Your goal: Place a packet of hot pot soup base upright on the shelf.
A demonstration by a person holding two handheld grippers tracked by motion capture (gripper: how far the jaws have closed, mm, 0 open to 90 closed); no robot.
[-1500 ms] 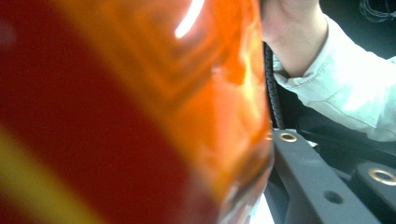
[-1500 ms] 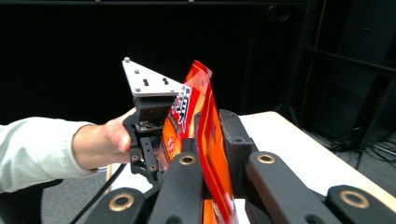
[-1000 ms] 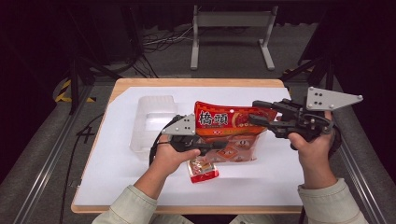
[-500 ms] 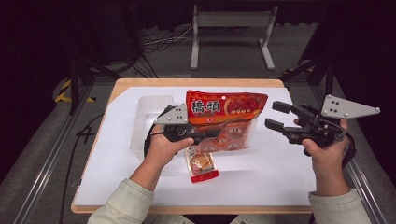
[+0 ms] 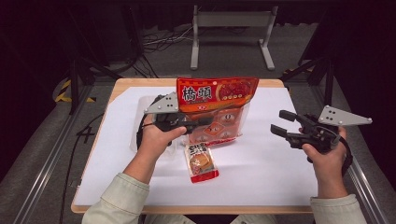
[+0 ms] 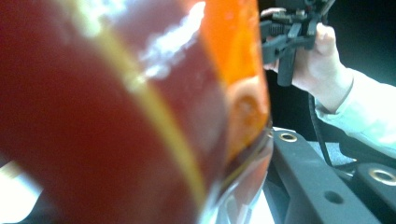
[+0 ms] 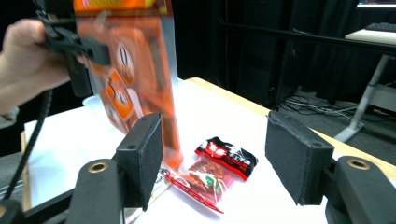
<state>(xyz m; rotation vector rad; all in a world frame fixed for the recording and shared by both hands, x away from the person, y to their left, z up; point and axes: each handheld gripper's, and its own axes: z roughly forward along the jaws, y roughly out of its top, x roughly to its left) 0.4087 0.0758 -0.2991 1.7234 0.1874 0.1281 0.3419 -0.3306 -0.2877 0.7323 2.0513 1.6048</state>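
Now left hand-held gripper [image 5: 198, 124] around bag [image 5: 217, 95]

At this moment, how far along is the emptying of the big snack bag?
Done: one small snack packet lies on the white table cover below the bag. In hand: the left hand-held gripper holds the big orange snack bag upright above the table; the right hand-held gripper, its jaws just opened and empty, is apart from it. Left: more packets show through the bag's clear lower part, and the clear container behind looks unfilled.
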